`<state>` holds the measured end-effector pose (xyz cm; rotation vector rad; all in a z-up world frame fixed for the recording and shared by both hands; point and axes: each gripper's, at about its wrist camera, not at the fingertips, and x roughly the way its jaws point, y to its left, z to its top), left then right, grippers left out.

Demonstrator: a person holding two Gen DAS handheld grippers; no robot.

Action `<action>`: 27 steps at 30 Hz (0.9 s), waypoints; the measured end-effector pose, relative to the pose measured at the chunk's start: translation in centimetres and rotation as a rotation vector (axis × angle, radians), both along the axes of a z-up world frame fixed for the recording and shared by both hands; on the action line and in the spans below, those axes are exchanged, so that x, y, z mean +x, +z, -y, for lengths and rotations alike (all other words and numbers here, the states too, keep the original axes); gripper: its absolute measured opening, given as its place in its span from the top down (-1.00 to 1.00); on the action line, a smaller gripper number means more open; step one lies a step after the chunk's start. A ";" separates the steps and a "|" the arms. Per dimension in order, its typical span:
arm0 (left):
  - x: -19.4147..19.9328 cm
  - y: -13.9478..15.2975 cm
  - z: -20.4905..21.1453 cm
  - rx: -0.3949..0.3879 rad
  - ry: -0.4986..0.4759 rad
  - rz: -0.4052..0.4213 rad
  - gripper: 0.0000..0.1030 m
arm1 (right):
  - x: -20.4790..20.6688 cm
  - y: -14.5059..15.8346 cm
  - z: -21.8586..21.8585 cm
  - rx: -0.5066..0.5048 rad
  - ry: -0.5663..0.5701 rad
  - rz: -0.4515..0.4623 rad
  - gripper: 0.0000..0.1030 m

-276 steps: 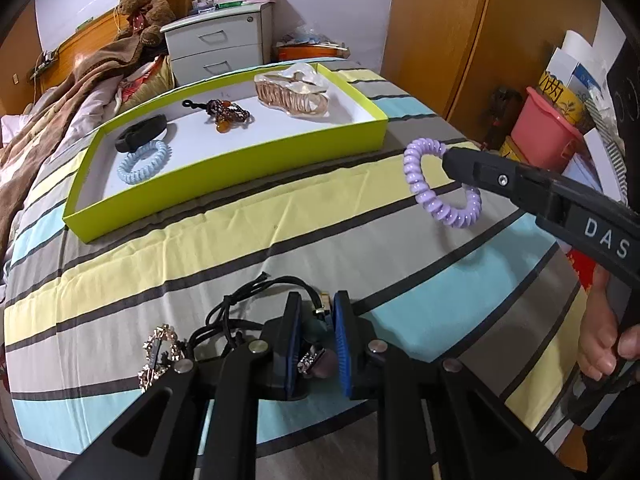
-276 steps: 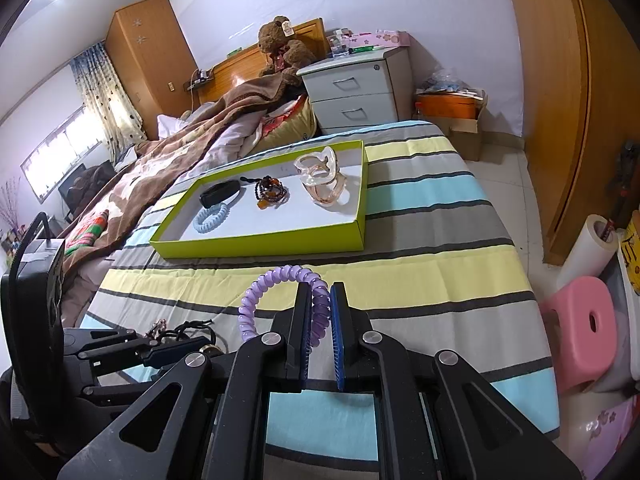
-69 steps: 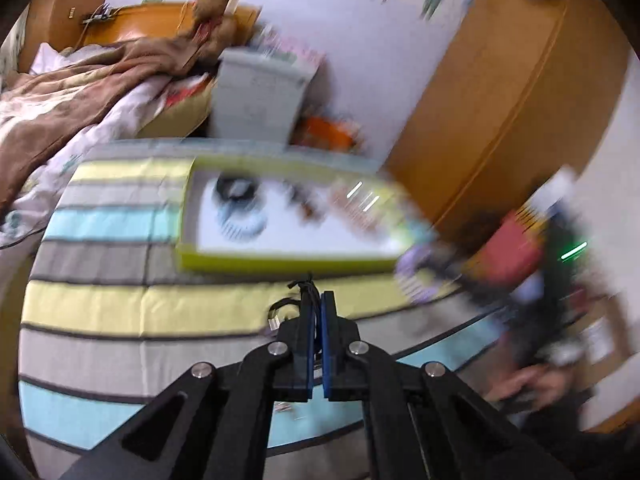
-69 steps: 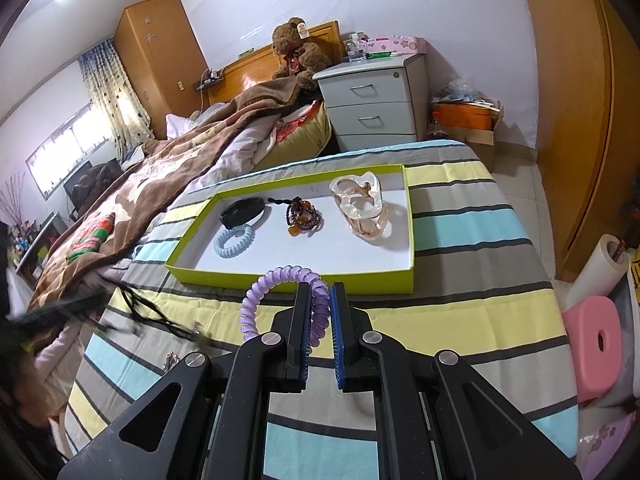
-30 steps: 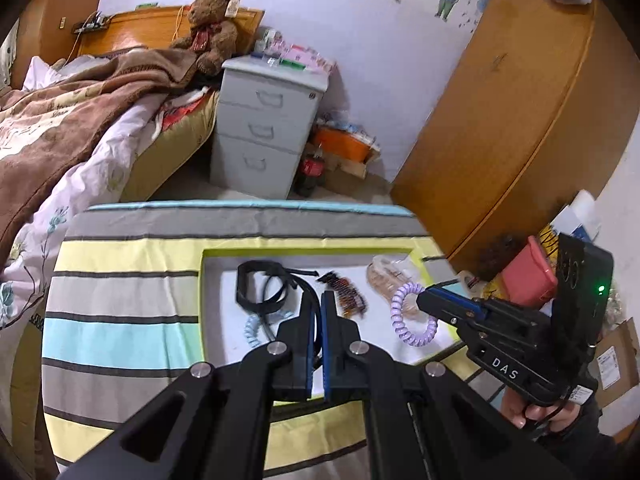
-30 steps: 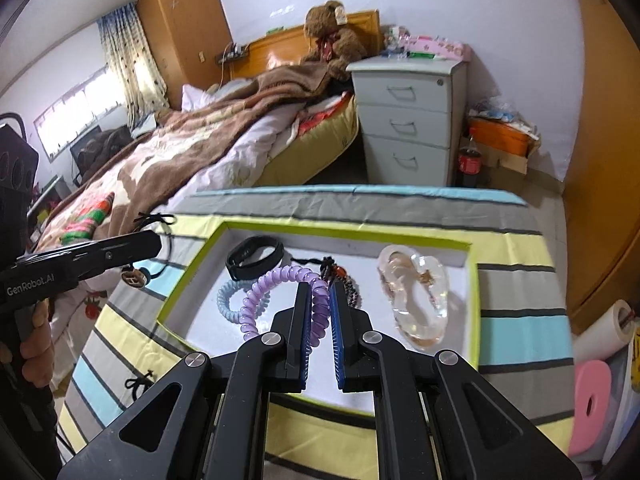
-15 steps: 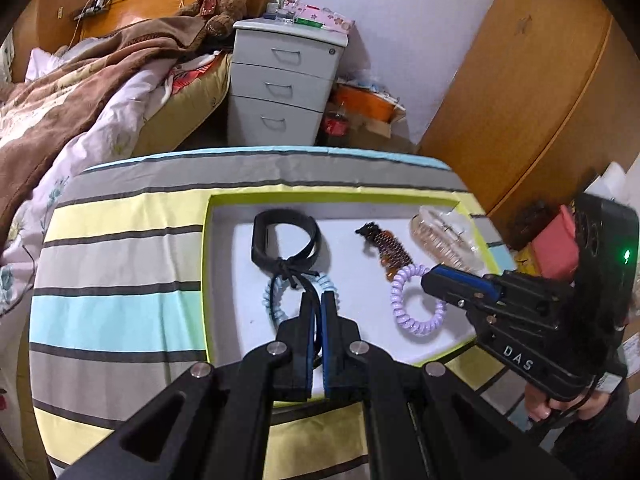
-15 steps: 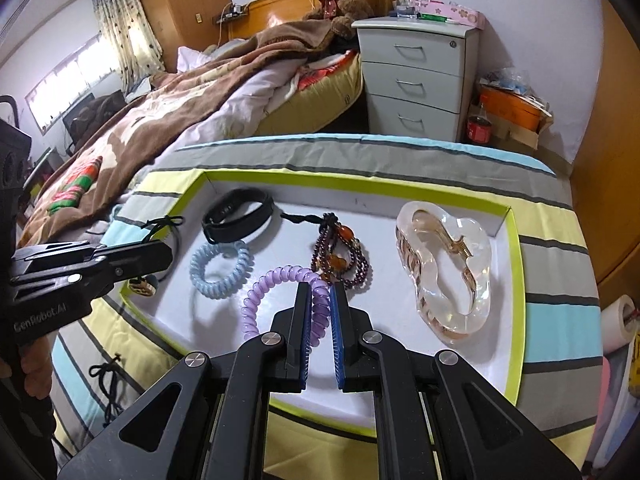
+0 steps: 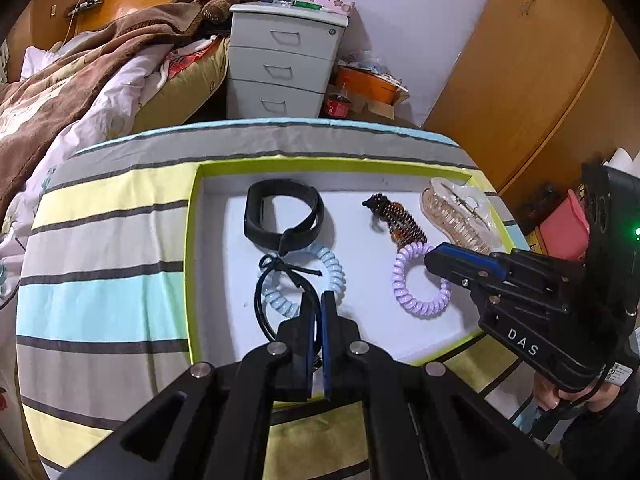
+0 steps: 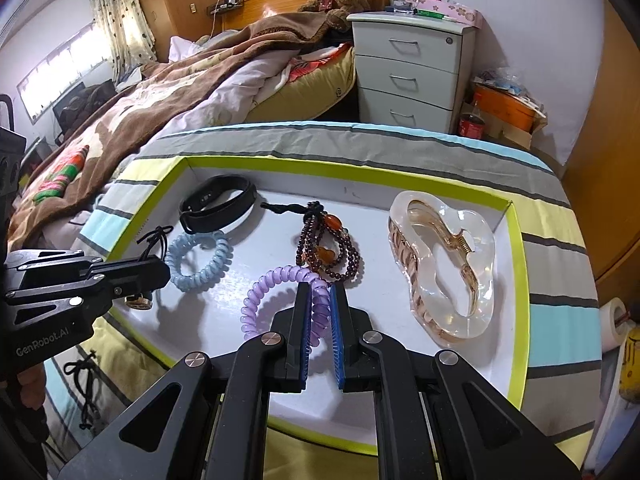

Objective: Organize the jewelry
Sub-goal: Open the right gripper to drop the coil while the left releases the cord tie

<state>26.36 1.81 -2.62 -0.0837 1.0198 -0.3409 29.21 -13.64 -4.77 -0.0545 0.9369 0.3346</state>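
Left gripper [image 9: 319,300], lower centre, pinches a black cord [image 9: 280,276] hanging over the blue coil [image 9: 316,276] in the tray [image 9: 192,240]. Further right, right gripper [image 10: 320,300] clamps the purple coil [image 10: 276,284], low over the tray floor beside the beads [image 10: 328,248].

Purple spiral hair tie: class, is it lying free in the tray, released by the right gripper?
No, the right gripper grips the purple spiral hair tie.

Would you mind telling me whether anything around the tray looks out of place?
One thing does: a black cord lies loose on the striped bedcover outside the green tray, near its lower-left corner, while the other pieces sit inside. Nothing looks spilled or damaged.
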 end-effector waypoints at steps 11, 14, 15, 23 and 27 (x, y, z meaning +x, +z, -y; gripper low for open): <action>-0.1 -0.4 0.1 0.000 0.001 -0.019 0.71 | 0.2 -0.2 0.4 0.008 -0.012 0.000 0.82; -0.1 -0.3 0.1 -0.004 0.008 -0.018 0.48 | 0.2 -0.2 0.4 0.008 -0.009 -0.001 0.81; -0.1 -0.2 0.0 -0.002 0.012 -0.019 0.47 | 0.2 -0.2 0.4 0.010 -0.011 0.002 0.81; -0.5 0.4 0.0 -0.010 0.012 -0.009 0.26 | -0.6 0.2 0.3 0.024 -0.022 0.014 0.78; -1.2 1.0 -0.2 -0.021 0.015 0.002 0.15 | -1.2 0.7 0.5 0.034 -0.030 0.021 0.75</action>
